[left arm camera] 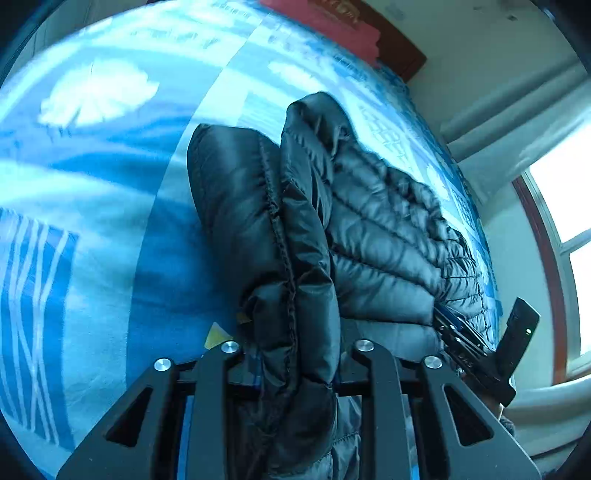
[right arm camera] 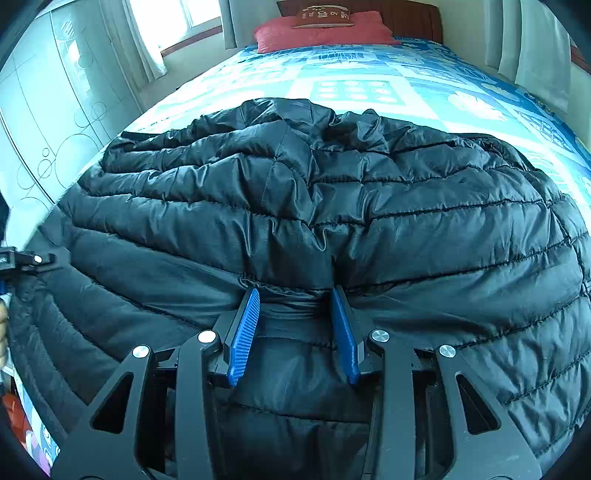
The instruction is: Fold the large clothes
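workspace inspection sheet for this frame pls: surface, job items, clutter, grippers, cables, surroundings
Surface: bed with blue patterned bedspread.
Job's things: black quilted jacket spread across the bed, one part raised in a fold.
Clutter: red pillow at the headboard.
Grippers: left gripper has jacket fabric bunched between its fingers, pads hidden; right gripper pinches a jacket fold between blue fingers.
Cables: nothing seen.
Surroundings: window, curtains, wardrobe.

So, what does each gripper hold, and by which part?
Both hold the black quilted puffer jacket: the right gripper pinches a fabric fold at its near edge; the left gripper clamps a bunched padded edge.
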A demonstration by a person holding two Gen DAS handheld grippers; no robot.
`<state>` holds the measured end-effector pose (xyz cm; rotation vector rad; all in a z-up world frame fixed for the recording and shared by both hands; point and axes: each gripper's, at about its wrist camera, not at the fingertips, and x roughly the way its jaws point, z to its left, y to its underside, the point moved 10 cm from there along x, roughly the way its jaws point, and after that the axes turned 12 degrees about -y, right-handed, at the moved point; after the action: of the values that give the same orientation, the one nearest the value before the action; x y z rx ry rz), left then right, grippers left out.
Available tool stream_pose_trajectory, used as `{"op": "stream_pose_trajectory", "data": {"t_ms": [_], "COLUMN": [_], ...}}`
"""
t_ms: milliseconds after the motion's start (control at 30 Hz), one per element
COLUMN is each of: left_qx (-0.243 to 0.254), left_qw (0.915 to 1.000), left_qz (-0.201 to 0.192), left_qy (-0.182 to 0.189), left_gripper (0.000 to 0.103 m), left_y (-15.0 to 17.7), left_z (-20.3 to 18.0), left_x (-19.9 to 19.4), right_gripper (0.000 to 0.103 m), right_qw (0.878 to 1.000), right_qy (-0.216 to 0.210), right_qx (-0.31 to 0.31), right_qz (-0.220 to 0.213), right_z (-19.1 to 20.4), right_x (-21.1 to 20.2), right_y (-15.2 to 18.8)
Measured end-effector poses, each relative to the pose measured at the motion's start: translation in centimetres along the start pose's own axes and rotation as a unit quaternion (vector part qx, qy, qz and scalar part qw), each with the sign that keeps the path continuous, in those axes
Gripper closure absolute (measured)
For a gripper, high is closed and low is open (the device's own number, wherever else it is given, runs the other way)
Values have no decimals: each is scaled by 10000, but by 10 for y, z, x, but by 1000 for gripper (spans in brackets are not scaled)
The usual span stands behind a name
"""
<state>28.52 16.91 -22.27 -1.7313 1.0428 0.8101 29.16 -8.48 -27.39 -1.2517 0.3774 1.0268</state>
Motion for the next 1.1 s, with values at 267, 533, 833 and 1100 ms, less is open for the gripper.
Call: {"op": "stream_pose_trajectory", "data": {"t_ms": [267,533,833,1100], "left_qx": [264,749,1628,2389], "left_qw": [9982,9923,9789,9674], "left_qz": [-500,-820,-1002,-766], "left_qy": [-191,-539,-725,-351], "left_gripper": [81,81,81,81], "left_y": [-16,-20,-5,34], "left_z": [-40,-104,-225,-342], "left_x": [-48,-67,-56,-7], "right_gripper": [64,63,45,45], "right_qw": [9998,9985,9923,9840], "right_qy": [-135,116,719,1098], "right_qx": [78,42,185,801], "right_qz": [-108,-529,-992,-1152], "right_z": [3,-19,-78,-153], "right_x": [-19,-95,-187,-237], "right_y": [-4,-9,6,30]}}
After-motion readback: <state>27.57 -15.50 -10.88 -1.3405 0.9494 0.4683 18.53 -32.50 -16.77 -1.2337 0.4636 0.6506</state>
